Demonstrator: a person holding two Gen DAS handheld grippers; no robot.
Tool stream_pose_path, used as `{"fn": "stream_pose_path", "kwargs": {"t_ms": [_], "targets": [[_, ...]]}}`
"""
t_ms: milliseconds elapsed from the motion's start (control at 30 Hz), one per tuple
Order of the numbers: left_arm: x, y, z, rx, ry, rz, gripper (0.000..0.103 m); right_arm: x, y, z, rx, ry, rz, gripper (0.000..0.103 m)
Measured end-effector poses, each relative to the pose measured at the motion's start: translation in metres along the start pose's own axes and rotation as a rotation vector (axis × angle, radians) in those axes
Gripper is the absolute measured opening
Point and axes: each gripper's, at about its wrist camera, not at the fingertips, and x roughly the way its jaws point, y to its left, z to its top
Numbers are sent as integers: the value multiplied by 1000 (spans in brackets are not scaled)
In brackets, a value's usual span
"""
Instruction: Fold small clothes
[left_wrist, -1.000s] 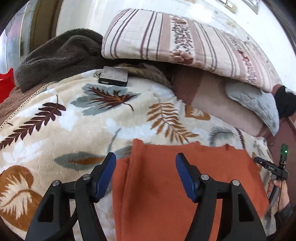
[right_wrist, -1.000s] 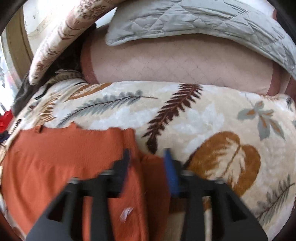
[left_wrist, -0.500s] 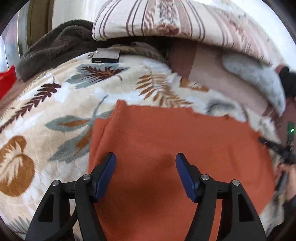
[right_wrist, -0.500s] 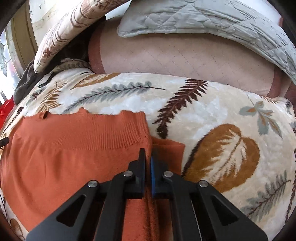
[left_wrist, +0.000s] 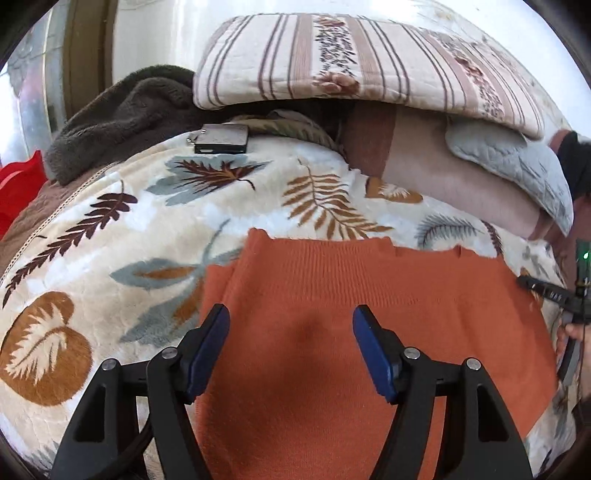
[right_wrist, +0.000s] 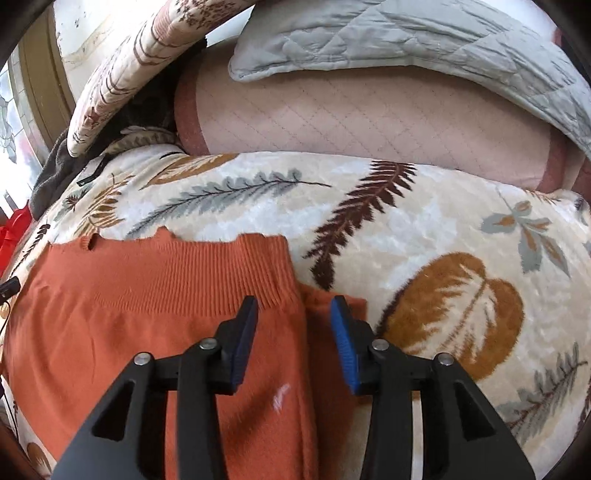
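An orange knit garment (left_wrist: 351, 295) lies flat on a leaf-patterned blanket (left_wrist: 122, 258). Its ribbed hem runs along the far edge. My left gripper (left_wrist: 290, 325) is open above the garment's left part, holding nothing. In the right wrist view the same garment (right_wrist: 147, 302) fills the lower left, with its right edge folded over. My right gripper (right_wrist: 293, 317) is open, its jaws straddling that right edge just behind the ribbed hem. The right gripper also shows at the far right of the left wrist view (left_wrist: 550, 291).
Stacked quilts and a striped pillow (left_wrist: 354, 59) rise behind the blanket, with a pink quilted cushion (right_wrist: 369, 122) and grey quilt (right_wrist: 406, 37). A dark fleece (left_wrist: 122, 110) and a small metal box (left_wrist: 221, 138) lie at the back left. Something red (left_wrist: 18, 184) sits at the left edge.
My right gripper was shut on the garment's right edge half a second ago and has now opened. The left gripper stayed open while its view shifted over the garment.
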Motion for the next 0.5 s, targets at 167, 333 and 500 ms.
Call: {"fn": "stream_pose_path", "kwargs": {"t_ms": [167, 333, 500], "targets": [[18, 6, -1, 1, 55, 30, 70, 11, 18, -4, -95, 24, -84, 7], [41, 12, -4, 32, 103, 105, 70, -9, 11, 1, -56, -56, -128, 6], [50, 26, -2, -42, 115, 81, 75, 11, 8, -8, -52, -7, -157, 6]]}}
